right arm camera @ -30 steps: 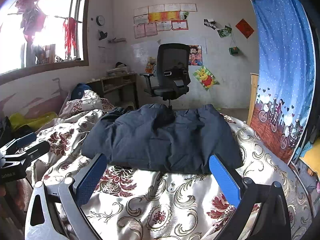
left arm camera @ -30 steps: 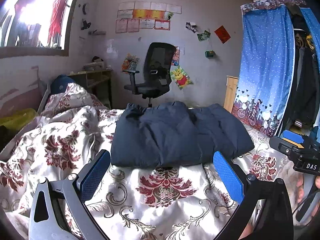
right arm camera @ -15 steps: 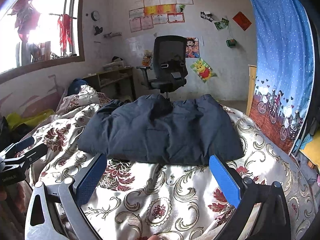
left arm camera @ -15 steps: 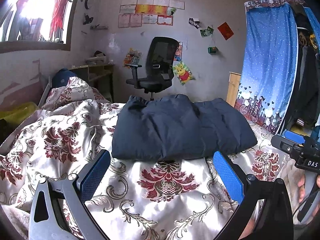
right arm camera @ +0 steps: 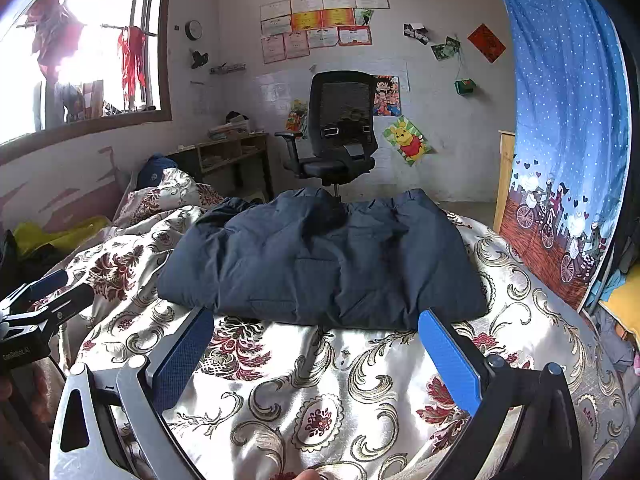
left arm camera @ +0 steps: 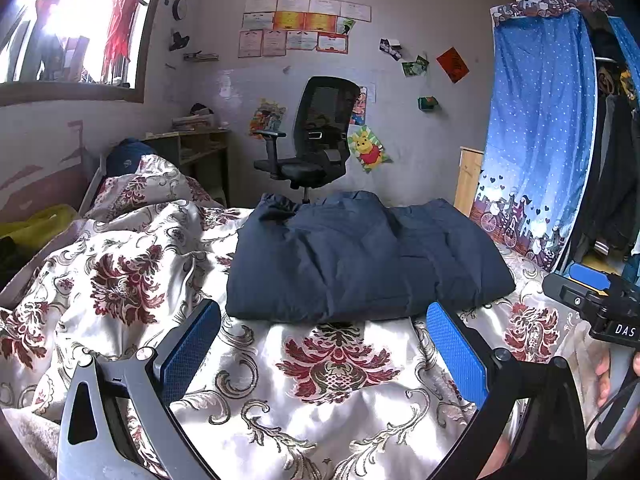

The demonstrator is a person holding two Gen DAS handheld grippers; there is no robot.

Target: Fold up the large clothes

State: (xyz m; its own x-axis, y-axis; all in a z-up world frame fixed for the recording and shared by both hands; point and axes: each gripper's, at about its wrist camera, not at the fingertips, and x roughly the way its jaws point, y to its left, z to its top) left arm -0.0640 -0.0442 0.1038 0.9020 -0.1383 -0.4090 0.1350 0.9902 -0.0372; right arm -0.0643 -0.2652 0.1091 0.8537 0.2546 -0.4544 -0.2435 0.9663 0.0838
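On bedspread (left arm camera: 328, 364): folded navy jacket (left arm camera: 360, 264), long axis left-right; left claw (left arm camera: 324, 344), right claw (right arm camera: 316, 348) both gaping, empty.

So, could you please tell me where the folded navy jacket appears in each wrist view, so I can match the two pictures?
Left wrist view: the folded navy jacket lies centre frame on the floral bedspread, just beyond the fingertips.
Right wrist view: the jacket is again central, slightly left.
Shared landmark: the black office chair directly behind it.
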